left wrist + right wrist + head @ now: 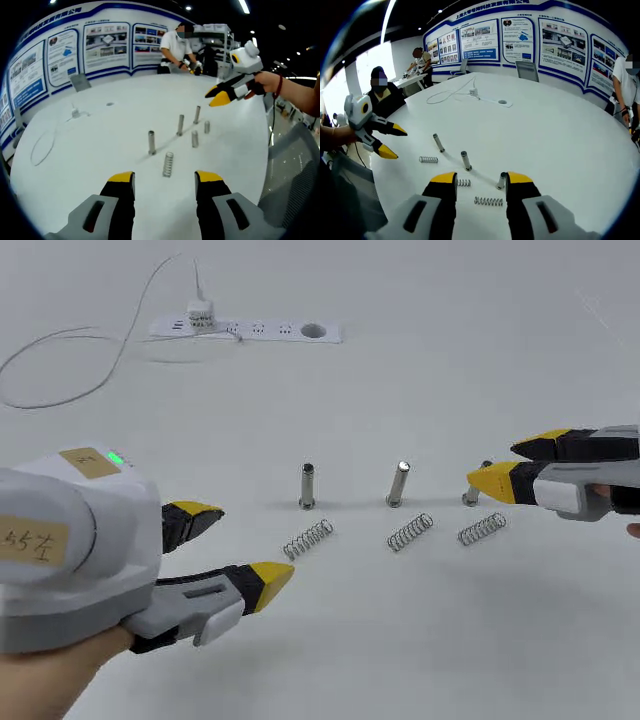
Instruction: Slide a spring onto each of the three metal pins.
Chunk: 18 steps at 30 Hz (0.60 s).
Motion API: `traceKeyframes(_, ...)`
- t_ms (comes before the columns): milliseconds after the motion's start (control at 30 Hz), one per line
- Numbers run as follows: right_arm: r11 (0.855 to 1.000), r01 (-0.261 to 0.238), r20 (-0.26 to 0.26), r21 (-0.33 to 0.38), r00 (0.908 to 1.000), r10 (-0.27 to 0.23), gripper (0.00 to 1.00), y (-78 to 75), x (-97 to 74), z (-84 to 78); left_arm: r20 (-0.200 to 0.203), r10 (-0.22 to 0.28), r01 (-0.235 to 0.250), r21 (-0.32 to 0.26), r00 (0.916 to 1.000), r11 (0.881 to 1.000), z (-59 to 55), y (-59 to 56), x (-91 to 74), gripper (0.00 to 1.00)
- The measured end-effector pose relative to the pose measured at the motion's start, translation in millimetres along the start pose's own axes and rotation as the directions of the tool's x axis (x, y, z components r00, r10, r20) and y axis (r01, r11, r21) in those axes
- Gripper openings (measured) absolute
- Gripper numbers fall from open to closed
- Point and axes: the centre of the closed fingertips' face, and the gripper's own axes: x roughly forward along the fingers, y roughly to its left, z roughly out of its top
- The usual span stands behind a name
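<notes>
- The left gripper [250, 542] is at about 8 o'clock in the head view, low over the white table [420, 640]. Its yellow-tipped jaws stand wide apart and hold nothing.
- The right gripper [492, 464] comes in from 3 o'clock, its jaws also apart and empty (the lower tip covers part of the right pin [471, 495]).
- The left pin [307, 485] and the middle pin [398, 483] stand upright in one row with the right pin.
- The left spring [308, 538], the middle spring [410, 531] and the right spring [482, 528] lie flat on the table, each near its own pin at about 6 o'clock.
- In the right gripper view the right pin stands between the jaws, close to the right-hand finger; I cannot tell if they touch.
- In the left gripper view the left spring lies just ahead of the gap, at 12 o'clock.
- A power strip [250, 330] with a white cable [60, 390] lies far away at 11 o'clock.
</notes>
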Motion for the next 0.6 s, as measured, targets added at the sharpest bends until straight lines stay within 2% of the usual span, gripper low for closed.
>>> traceKeyframes(233,0.999,-0.036,0.016,-0.007,0.9992,0.036,0.43,15.1,-1.5,-1.6,-0.044,-0.024,0.024,0.006,0.9987,1.000,-6.1,-0.7,15.7,0.43)
traceKeyframes(333,0.999,-0.048,0.010,-0.022,0.9988,0.049,0.43,24.5,-0.1,-5.3,-0.090,-0.038,0.038,0.003,0.9952,0.999,-14.9,-0.9,24.3,0.41)
traceKeyframes(600,0.997,-0.079,0.005,-0.022,0.9969,0.079,0.43,42.5,4.8,-11.1,-0.126,-0.061,0.062,0.010,0.9901,0.998,-20.3,-2.2,39.7,0.35)
